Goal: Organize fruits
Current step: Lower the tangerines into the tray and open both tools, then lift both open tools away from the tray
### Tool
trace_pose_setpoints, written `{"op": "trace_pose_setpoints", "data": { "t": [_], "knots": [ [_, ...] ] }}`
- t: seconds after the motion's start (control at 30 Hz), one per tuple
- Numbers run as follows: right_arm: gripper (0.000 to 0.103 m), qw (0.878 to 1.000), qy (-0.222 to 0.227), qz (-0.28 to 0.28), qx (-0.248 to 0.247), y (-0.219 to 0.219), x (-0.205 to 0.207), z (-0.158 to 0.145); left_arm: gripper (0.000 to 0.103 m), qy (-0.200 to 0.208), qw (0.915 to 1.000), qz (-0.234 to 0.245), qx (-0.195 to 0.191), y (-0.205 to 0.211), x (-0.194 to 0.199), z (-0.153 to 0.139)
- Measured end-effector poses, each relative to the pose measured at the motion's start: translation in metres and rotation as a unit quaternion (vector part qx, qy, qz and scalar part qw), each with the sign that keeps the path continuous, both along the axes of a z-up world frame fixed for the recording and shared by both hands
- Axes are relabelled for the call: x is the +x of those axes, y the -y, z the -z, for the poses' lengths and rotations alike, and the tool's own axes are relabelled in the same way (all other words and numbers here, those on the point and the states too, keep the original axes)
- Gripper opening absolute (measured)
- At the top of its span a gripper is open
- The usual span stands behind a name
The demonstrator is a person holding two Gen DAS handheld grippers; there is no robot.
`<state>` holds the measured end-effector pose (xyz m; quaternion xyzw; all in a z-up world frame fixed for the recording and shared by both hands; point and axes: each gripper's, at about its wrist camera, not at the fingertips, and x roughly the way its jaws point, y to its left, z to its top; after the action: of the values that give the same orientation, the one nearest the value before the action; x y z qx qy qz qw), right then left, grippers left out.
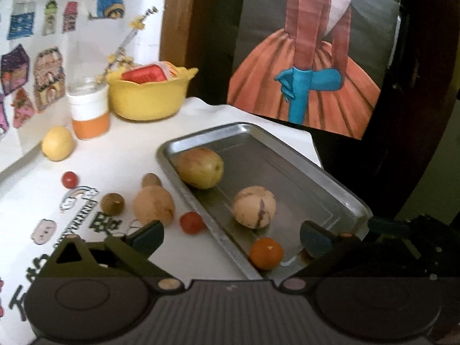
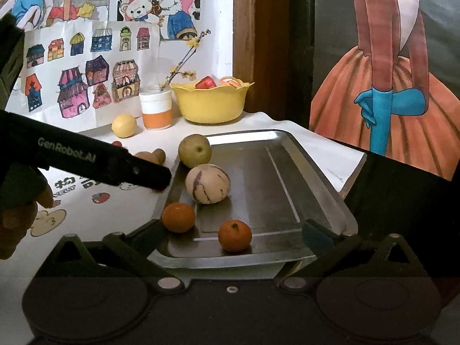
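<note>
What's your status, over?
Both grippers open, empty: left gripper, right gripper. Four fruits in tray. Gourd, lemon on table. Nothing blocking.

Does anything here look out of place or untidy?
Nothing is spilled or broken. Several fruits remain outside the metal tray: a lemon, two cherry tomatoes and a small gourd lie loose on the table.

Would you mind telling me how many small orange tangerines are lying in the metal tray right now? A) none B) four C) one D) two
D: the right wrist view shows two in the metal tray, one tangerine by the left rim and another tangerine near the front, beside the striped melon and the pear.
</note>
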<state>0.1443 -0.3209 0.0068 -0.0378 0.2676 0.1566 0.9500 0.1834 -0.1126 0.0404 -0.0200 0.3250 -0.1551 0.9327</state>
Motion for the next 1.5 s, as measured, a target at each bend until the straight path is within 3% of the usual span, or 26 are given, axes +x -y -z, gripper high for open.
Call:
{"op": "trace_pose_setpoints", "data": {
  "t": [0.47,0.97,1.5],
  "knots": [
    [0.102,0.999,0.006,-0.032,-0.015,-0.024,-0.036,-0.029,0.103,0.003,0.9987,-0.046,0.021,-0.062,-0.034,-0.003],
    [0.102,0.990,0.002,-0.127,-0.052,-0.093,-0.067,-0.051,0.103,-0.011,0.9937,-0.109,0.023,-0.143,-0.063,0.003],
    [0.102,0.975,-0.045,-0.199,-0.085,-0.163,-0.022,-0.044,0.103,-0.039,0.9867,-0.156,0.029,-0.215,-0.056,0.010]
  ]
}}
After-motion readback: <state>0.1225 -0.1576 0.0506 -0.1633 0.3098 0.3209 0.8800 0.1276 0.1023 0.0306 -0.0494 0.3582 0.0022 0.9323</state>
